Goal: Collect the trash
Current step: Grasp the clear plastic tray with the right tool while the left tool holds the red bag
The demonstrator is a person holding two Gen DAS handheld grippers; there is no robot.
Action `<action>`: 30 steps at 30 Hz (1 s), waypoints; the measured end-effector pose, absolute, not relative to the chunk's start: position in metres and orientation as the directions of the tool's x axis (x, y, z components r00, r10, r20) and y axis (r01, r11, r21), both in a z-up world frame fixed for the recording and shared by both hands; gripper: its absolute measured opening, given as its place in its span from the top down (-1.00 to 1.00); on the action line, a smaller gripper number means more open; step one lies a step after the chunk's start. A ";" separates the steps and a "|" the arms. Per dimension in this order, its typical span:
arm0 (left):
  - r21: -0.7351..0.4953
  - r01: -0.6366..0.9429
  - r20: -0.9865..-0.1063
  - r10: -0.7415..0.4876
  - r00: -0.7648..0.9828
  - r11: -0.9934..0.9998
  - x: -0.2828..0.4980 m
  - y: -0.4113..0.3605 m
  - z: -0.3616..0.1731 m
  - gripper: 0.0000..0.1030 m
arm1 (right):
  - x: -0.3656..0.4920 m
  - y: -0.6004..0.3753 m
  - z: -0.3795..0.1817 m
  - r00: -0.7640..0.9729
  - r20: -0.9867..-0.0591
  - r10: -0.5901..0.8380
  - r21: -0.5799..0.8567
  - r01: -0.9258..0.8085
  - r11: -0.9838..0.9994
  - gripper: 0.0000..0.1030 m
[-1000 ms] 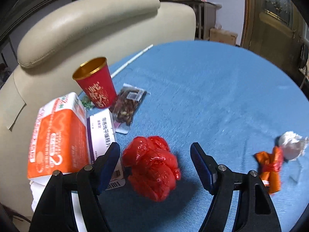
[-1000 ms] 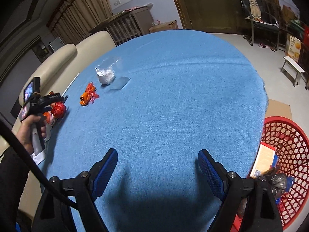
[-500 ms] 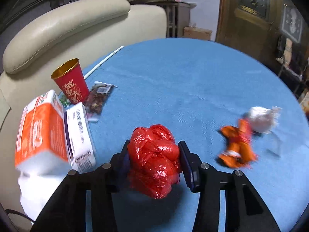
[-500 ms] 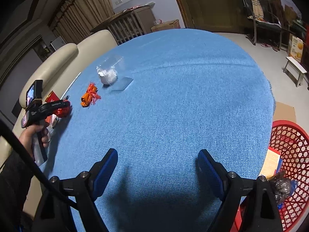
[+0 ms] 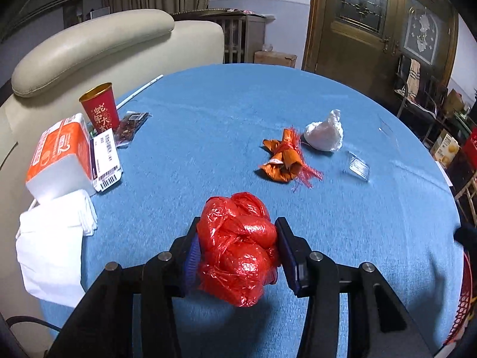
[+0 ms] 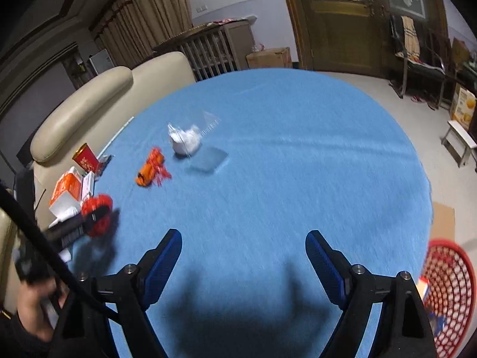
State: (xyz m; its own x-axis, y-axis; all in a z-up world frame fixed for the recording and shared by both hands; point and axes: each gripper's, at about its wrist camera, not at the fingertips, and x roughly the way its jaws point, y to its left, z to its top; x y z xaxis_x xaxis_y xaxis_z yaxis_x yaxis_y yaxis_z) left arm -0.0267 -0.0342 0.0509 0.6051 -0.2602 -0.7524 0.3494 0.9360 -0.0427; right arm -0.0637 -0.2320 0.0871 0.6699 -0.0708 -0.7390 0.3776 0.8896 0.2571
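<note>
Left gripper (image 5: 237,252): jaws closed, clamping a red bag (image 5: 238,247) above the table. Right gripper (image 6: 243,256): jaws spread wide, holding nothing, hovering over the table.

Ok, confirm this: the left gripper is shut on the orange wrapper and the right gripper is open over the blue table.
Wrong thing held. The left wrist view shows the left gripper shut on the red plastic bag; the orange wrapper lies loose on the blue table. The right gripper is open over the table, as stated.

One red cup (image 5: 100,108), two boxes (image 5: 61,152), one basket (image 6: 450,292)
</note>
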 end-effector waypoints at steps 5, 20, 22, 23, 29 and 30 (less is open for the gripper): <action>-0.057 0.348 -0.762 -0.266 0.590 0.936 -0.032 -0.032 0.045 0.04 | -0.019 -0.221 0.096 0.699 -0.712 -0.073 0.231 0.331 0.915 -0.70; -0.081 0.349 -0.770 -0.281 0.573 0.934 -0.027 -0.023 0.036 0.03 | 0.087 -0.218 0.070 0.695 -0.710 -0.113 0.097 0.256 0.962 -0.70; -0.086 0.347 -0.769 -0.284 0.573 0.934 -0.026 -0.023 0.035 0.03 | 0.093 -0.222 0.066 0.686 -0.717 -0.127 0.080 0.262 0.962 -0.70; -0.087 0.346 -0.768 -0.284 0.574 0.934 -0.026 -0.023 0.035 0.02 | 0.096 -0.224 0.065 0.683 -0.719 -0.130 0.079 0.266 0.961 -0.70; -0.081 0.347 -0.765 -0.282 0.579 0.934 -0.027 -0.024 0.034 0.02 | 0.109 -0.231 0.056 0.672 -0.731 -0.115 0.085 0.257 0.963 -0.45; -0.080 0.347 -0.765 -0.281 0.580 0.934 -0.027 -0.024 0.034 0.02 | 0.111 -0.231 0.054 0.668 -0.736 -0.112 0.083 0.253 0.964 -0.23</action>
